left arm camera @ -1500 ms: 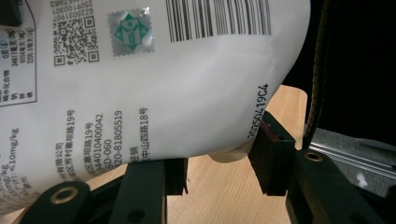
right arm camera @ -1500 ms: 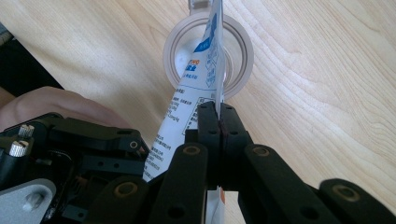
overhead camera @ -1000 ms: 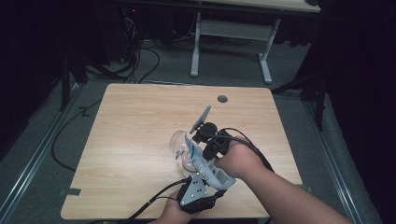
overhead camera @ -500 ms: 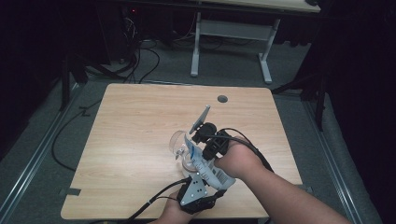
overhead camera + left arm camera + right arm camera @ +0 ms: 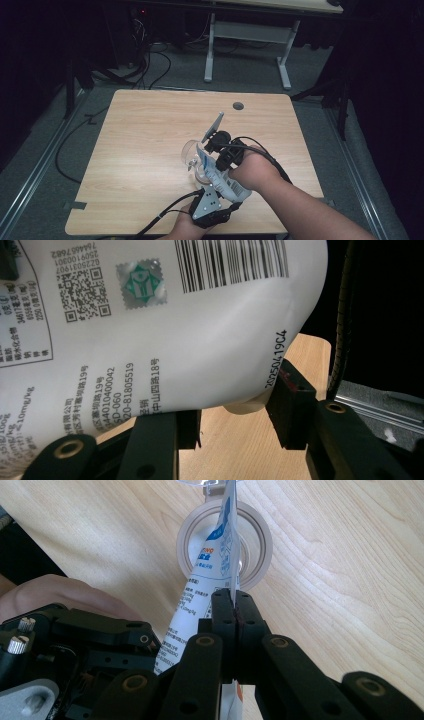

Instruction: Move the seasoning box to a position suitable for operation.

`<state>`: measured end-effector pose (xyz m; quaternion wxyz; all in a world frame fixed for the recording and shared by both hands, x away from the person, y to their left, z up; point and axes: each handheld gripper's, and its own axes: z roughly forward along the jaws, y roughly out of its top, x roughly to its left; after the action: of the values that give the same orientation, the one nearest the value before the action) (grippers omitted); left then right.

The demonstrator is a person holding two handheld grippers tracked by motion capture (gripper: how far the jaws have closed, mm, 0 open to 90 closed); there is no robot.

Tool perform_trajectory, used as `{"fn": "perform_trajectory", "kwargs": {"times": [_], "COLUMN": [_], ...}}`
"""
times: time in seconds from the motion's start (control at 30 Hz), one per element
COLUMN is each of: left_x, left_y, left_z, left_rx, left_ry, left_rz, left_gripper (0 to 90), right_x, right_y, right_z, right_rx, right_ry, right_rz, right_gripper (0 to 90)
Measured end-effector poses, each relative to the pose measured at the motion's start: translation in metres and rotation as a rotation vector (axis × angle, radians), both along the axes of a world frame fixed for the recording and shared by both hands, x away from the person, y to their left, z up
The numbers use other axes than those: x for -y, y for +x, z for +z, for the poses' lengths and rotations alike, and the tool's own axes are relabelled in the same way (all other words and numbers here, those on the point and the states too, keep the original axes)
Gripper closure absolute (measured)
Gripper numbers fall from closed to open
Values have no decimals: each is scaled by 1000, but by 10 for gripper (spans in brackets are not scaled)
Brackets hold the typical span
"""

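Squeezing a white pouch (image 5: 220, 176) over a clear cup (image 5: 192, 156), both grippers clamp it. Right fingers (image 5: 223, 611) pinch its edge, left fingers (image 5: 287, 407) its body; best keep the spout centred.

Black grippers w/ brass-ringed screw holes, grey top plate, black cables.

Glossy white plastic pouch (image 5: 150, 330) with printed text; clear glass cup (image 5: 192, 156); matt black plastic tool (image 5: 234, 625); desk (image 5: 150, 130) of smooth pale wood-grain.

Pouch (image 5: 200, 340): "2025041904" (also barcode, QR code)
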<state>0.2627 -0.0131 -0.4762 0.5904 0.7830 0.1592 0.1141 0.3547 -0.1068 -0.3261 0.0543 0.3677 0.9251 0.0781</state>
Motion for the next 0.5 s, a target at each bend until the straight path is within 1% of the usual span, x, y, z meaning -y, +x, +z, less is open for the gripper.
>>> {"fn": "perform_trajectory", "kwargs": {"times": [0.1,0.23,0.33,0.5], "left_x": [0,-1,-1,-2], "left_y": [0,1,1,1], "left_z": [1,1,2,2], "left_rx": [0,0,0,2], "left_ry": [-1,-5,-10,-11], "left_rz": [0,2,2,2], "left_gripper": [613,613,613,613], "right_x": [0,-2,-2,-3], "right_y": [0,0,1,1], "right_z": [0,1,3,3], "right_rx": [1,0,8,4], "right_ry": [-4,-6,-6,-10], "right_rz": [4,-12,3,1], "right_gripper": [900,900,900,900]}}
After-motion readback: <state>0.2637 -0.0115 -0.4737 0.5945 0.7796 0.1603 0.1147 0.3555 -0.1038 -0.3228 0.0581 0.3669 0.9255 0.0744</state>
